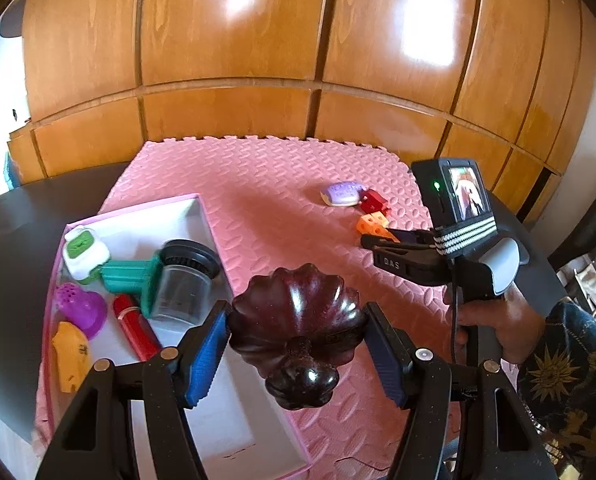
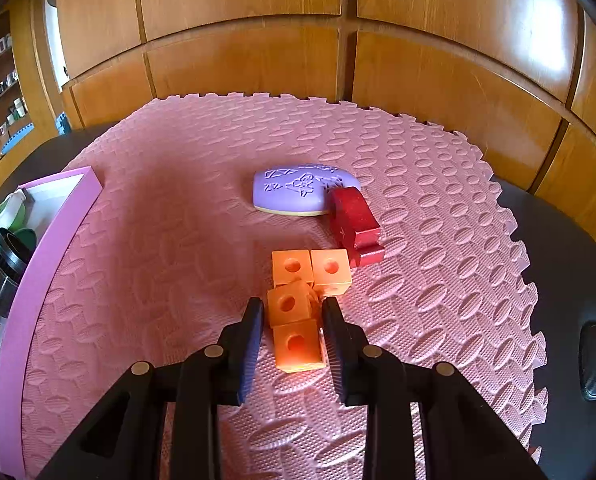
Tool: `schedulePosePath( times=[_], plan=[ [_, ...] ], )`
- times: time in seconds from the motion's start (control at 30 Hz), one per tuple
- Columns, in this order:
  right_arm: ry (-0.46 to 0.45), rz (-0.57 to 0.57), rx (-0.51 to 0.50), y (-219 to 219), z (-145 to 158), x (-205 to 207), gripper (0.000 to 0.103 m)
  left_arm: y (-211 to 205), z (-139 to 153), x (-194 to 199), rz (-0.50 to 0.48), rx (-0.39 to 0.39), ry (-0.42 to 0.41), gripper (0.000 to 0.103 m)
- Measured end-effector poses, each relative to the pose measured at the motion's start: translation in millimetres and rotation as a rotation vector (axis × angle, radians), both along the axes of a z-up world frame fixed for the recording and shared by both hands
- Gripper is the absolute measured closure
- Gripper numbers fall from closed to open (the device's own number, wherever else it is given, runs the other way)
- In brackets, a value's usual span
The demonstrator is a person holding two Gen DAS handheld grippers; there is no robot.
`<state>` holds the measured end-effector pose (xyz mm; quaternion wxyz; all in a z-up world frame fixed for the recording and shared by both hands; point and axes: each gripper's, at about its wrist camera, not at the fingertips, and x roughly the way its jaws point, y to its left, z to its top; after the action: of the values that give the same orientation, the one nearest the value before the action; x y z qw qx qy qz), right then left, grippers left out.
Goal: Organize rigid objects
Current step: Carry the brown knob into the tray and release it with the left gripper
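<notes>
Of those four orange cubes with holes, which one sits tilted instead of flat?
The second orange cube from the right gripper, sitting between its fingertips. It is rotated askew, while the nearest cube and the two far cubes lie square on the pink mat.

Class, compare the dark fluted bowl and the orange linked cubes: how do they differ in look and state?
The dark fluted bowl is one glossy, scalloped piece; the orange linked cubes are several matte blocks with round holes. The bowl is clamped in the left claw above the mat; the cubes lie on the pink mat, between the right claw's fingers. Both are rigid.
</notes>
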<state>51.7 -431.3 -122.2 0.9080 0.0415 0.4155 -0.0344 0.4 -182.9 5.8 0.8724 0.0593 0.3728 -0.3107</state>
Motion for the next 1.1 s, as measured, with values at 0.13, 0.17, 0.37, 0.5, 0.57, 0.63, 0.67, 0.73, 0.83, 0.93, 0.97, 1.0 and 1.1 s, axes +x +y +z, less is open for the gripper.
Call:
schedulePosePath(
  times=[0.13, 0.17, 0.37, 0.5, 0.57, 0.63, 0.67, 0.73, 0.83, 0.93, 0.97, 1.0, 1.1],
  plan=[
    [0.0, 0.001, 0.003, -0.2, -0.7, 0.3, 0.074, 26.2, 9.6, 9.4, 0.057, -0.02, -0.008, 0.037],
    [0.0, 0.002, 0.006, -1.0, -0.6, 0.3, 0.074, 35.8, 12.0, 12.9, 0.078, -0.025, -0.008, 0.037],
    [-0.001, 0.002, 0.005, -1.0, -0.5, 0.1, 0.074, 111.2, 14.3, 33.2, 0.257, -0.042, 0.013, 0.037],
    [-0.001, 0.002, 0.004, -0.7, -0.3, 0.1, 0.074, 162.3, 0.9, 33.5, 0.362, -0.035, 0.054, 0.037],
    [-0.001, 0.002, 0.003, -0.6, -0.3, 0.0, 0.074, 179.5, -9.7, 29.4, 0.388, -0.027, 0.083, 0.037],
    [-0.001, 0.002, 0.004, -0.7, -0.4, 0.0, 0.074, 186.3, -17.6, 22.9, 0.39, -0.023, 0.106, 0.037],
    [-0.001, 0.001, 0.004, -0.6, -0.3, -0.1, 0.074, 187.8, -22.1, 20.5, 0.379, -0.025, 0.121, 0.037],
    [-0.001, 0.001, 0.002, -0.4, -0.3, -0.1, 0.074, 186.0, -29.9, 15.8, 0.358, -0.024, 0.14, 0.037],
    [-0.002, 0.001, -0.001, -0.1, -0.1, 0.0, 0.074, 173.9, -36.2, 12.4, 0.317, -0.021, 0.149, 0.037],
    [-0.002, 0.001, 0.0, -0.4, -0.3, -0.1, 0.074, 156.8, -35.5, 13.1, 0.265, -0.012, 0.139, 0.037],
    [-0.002, 0.001, 0.0, -0.3, -0.3, -0.1, 0.074, 151.0, -36.1, 16.2, 0.256, -0.003, 0.133, 0.037],
    [-0.002, 0.001, 0.0, -0.2, -0.2, 0.0, 0.074, 146.7, -37.2, 19.9, 0.251, -0.003, 0.137, 0.037],
    [-0.002, 0.001, -0.001, -0.5, -0.1, 0.0, 0.074, 137.1, -38.4, 30.2, 0.231, -0.017, 0.155, 0.037]
  ],
)
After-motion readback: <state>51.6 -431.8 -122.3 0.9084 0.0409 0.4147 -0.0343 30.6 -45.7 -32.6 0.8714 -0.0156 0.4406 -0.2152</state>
